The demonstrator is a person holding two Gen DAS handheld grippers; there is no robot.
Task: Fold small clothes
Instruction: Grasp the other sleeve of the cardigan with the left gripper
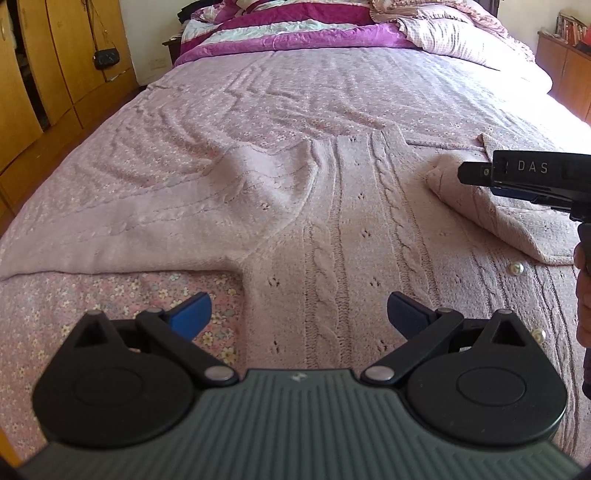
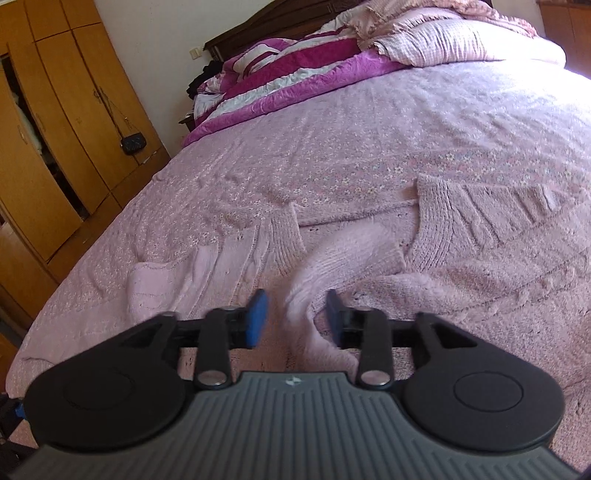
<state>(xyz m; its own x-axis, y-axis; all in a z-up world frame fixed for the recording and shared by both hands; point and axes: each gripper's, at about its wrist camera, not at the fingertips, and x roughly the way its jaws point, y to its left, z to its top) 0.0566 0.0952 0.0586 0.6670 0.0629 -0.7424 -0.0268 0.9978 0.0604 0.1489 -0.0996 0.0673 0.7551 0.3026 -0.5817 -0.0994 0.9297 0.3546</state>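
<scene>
1. Right gripper (image 2: 295, 317): jaws parted, blue pads (image 2: 256, 317) clear of the cloth; a ridge of the pink knit sleeve (image 2: 332, 254) stands between them, not pinched (blurred there, so looks freshly let go, my read)
2. Left gripper (image 1: 299, 314): jaws spread wide, nothing between them, hovering over the lower edge of the cable-knit cardigan (image 1: 343, 229)
3. Cardigan lies flat on the floral bedspread (image 1: 280, 92), front up, pearl buttons (image 1: 516, 268) near the right side; right sleeve is folded in over the body, left sleeve (image 1: 147, 206) is spread out sideways
4. Step in hand, judged: laying the right sleeve across the chest. To do it well, lift the pads straight off so the knit does not snag, then check the cuff (image 2: 373, 254) sits inside the body outline
5. Next likely the left sleeve: pinch near the cuff, carry it across low, keep the shoulder line straight
6. Around: bunched magenta quilt (image 1: 295, 26) and checked pillow (image 1: 461, 33) at the head of the bed, well apart; wooden wardrobe (image 2: 55, 129) with a small black bag (image 2: 133, 144) hanging on it
7. In the way: nothing on the fold area; only the wrinkled bedspread under the left sleeve (could drag), and the two grippers are near each other
</scene>
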